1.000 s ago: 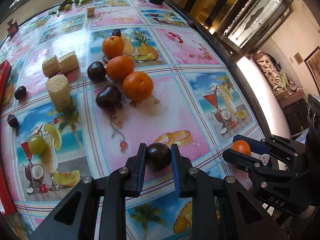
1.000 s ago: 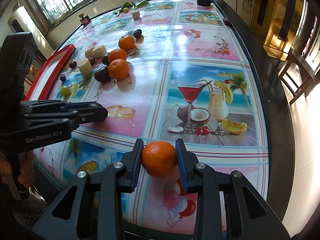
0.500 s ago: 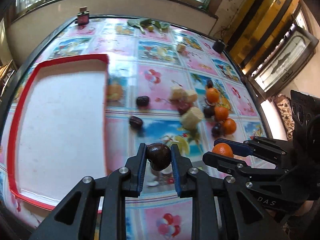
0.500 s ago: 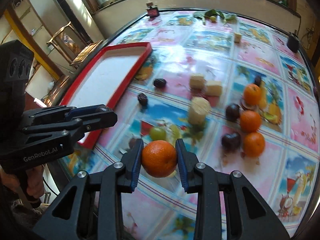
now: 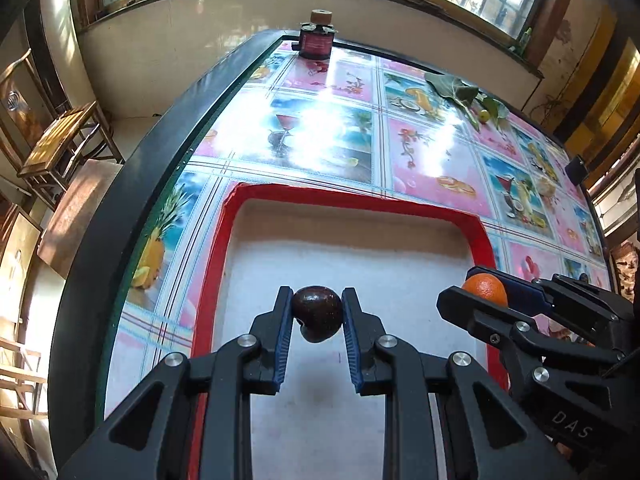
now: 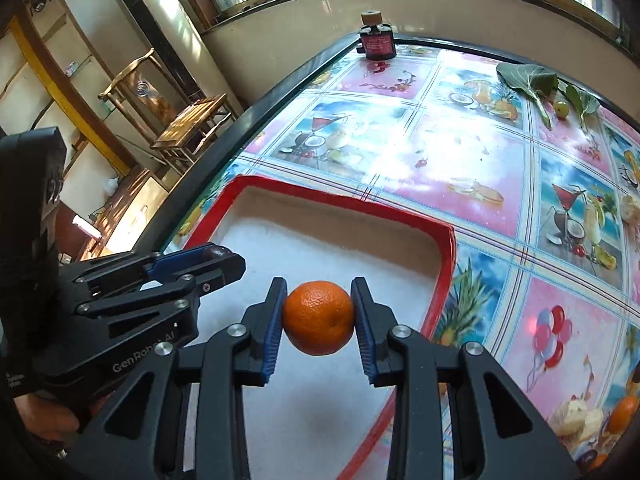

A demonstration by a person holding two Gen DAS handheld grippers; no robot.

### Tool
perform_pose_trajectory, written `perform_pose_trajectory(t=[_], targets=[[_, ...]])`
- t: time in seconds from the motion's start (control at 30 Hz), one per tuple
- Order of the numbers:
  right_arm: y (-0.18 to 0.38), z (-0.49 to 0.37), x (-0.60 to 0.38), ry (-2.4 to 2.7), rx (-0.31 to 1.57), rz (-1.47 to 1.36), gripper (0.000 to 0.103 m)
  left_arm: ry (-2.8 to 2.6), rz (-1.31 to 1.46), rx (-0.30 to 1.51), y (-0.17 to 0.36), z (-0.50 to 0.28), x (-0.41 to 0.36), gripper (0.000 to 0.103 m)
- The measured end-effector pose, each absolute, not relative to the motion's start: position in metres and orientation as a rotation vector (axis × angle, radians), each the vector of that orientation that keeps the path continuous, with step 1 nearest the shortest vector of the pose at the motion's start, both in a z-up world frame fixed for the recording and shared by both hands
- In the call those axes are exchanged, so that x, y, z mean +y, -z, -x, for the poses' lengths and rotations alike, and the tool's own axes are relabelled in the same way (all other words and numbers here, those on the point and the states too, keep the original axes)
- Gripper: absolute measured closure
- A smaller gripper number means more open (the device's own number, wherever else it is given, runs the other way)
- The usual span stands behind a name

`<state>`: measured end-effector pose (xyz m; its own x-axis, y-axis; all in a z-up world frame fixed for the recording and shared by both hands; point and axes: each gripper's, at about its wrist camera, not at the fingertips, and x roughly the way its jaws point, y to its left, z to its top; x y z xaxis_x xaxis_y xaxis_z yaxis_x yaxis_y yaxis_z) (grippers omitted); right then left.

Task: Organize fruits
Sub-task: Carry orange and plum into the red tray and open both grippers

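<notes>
Fruits in hand, two: a dark brown-purple round plum-like fruit [image 5: 317,313] sits pinched between the blue-padded fingertips of the left gripper [image 5: 316,316], and a round orange citrus fruit [image 6: 319,317] is clamped the same way at the tips of the right gripper [image 6: 319,318]. Both are held above the white floor of the shallow red-rimmed rectangular tray [image 5: 360,200], the orange nearer the tray's right rim. Height above the floor cannot be judged; a soft shadow lies under each. The tray rests on a glossy table covered in a pink-and-blue fruit-and-cocktail print cloth [image 6: 480,152]. At the far table edge stands a small dark red jar with a cork stopper [image 6: 376,40]; green leaves with one small green fruit [image 6: 560,92] lie to its right.
</notes>
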<state>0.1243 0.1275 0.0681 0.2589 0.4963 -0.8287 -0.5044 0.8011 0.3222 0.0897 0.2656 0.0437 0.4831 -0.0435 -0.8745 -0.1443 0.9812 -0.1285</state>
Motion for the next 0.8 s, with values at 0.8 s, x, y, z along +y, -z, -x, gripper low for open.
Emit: perform_pose_trajectory(t=[0.8], targets=[[-0.063,-0.145,0.144,-0.594,1.094,0.137,0.057,-0.143,0.227,1.056,-0.040,-0.108,0.283,0.049]])
